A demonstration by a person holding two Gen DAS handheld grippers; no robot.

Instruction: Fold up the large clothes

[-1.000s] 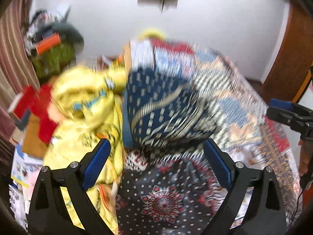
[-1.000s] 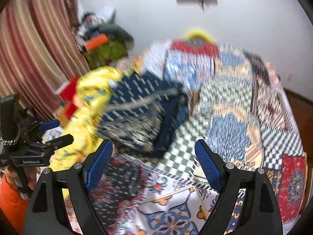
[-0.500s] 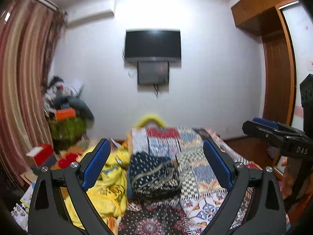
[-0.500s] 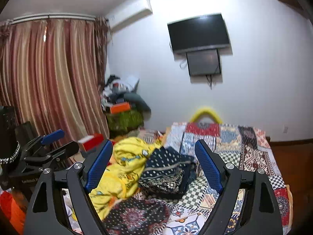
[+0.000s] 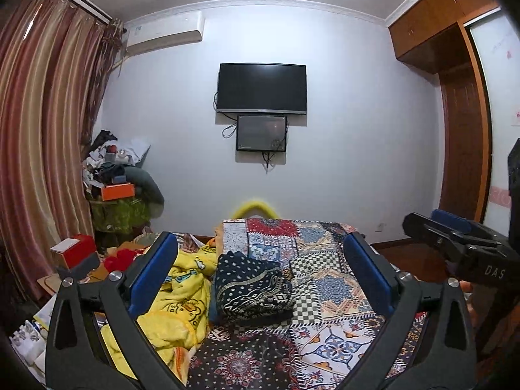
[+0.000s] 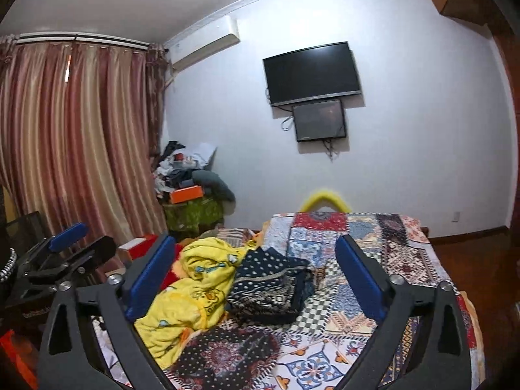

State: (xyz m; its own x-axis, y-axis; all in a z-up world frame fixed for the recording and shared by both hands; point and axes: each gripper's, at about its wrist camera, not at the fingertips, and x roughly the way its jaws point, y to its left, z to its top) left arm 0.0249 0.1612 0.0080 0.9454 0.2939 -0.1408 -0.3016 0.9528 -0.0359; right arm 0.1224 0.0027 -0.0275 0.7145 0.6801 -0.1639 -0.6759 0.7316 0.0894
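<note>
While both tools hang raised above the near end of the bed, neither one touches any cloth. The left tool (image 5: 260, 279) has its two blue-padded fingers (image 5: 152, 276) spread wide apart with nothing between them, and the right tool (image 6: 256, 281) stands the same way, its blue pads (image 6: 357, 279) well apart and empty. Between them, further up the bed, lies the folded navy garment with white dots and a pale geometric border (image 5: 252, 287), resting flat as a thick bundle on the patchwork bedspread of red, blue and checkered squares (image 5: 328, 289); it sits near the middle of the bed's width, toward the left edge. Touching its left side is a crumpled yellow fleece blanket with cartoon prints (image 5: 177, 302), which spills over the bed's left edge. In the right wrist view the same navy garment (image 6: 273, 282) lies just beside the yellow blanket (image 6: 195, 286), with the bedspread (image 6: 403, 260) running bare to the right edge. Each tool shows at the margin of the other's view, held off the bed's sides. On the far white wall a black flat television (image 5: 262, 88) hangs above a smaller dark screen (image 5: 261, 133). Striped reddish curtains (image 5: 42, 149) cover the left side, and a cluttered pile with an orange box (image 5: 117, 191) stands in the far left corner of the room.
</note>
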